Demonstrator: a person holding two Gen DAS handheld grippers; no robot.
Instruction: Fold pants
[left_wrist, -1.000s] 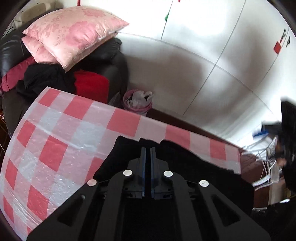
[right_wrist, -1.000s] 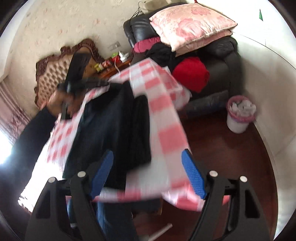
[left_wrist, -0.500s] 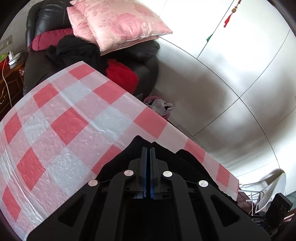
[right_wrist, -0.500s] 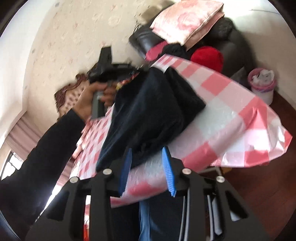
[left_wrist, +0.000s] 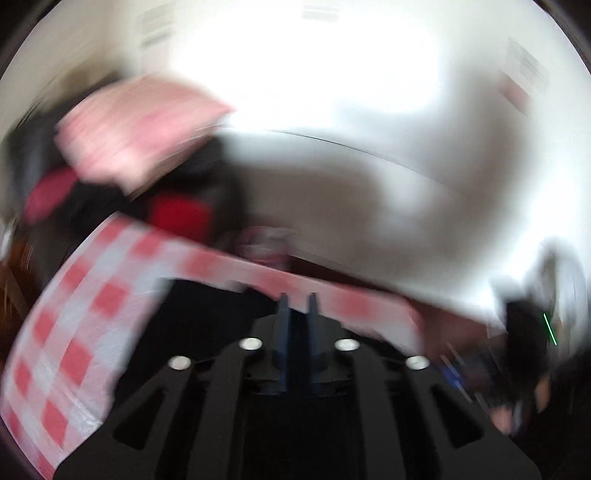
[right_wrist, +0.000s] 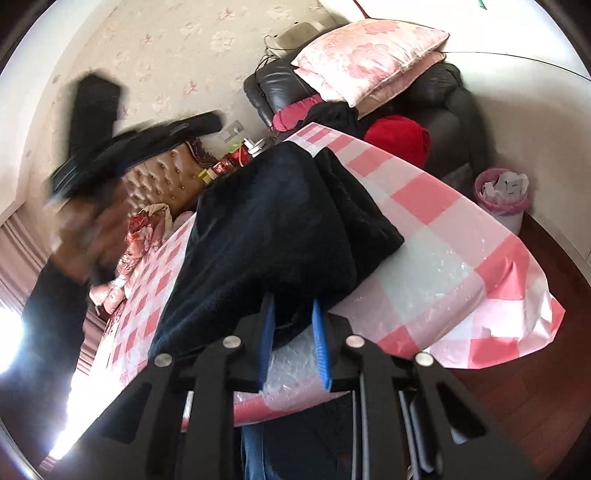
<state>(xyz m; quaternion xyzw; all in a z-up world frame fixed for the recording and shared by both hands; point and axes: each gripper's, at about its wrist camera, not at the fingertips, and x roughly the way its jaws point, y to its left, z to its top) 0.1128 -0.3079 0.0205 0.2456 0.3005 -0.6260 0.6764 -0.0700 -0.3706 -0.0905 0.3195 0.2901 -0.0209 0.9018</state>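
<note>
Dark navy pants (right_wrist: 273, 229) lie folded in a heap on a table with a red-and-white checked cloth (right_wrist: 443, 236). My right gripper (right_wrist: 292, 314) is slightly open at the near hem of the pants, its blue fingers (right_wrist: 266, 332) on either side of the fabric edge. My left gripper (left_wrist: 297, 301) shows a narrow gap between its fingers, holds nothing, and is above the pants (left_wrist: 207, 325); this view is blurred. In the right wrist view the left gripper (right_wrist: 110, 147) is raised in the hand, above the far left of the table.
A black sofa (right_wrist: 454, 107) with pink pillows (right_wrist: 369, 55) and a red cushion (right_wrist: 399, 136) stands beyond the table. A pink waste bin (right_wrist: 502, 195) is on the wooden floor at right. A padded headboard (right_wrist: 166, 173) is at the left.
My left gripper opened a little and lifted off the pants, moving fast. My right gripper moved in to the near edge of the pants with its fingers close together.
</note>
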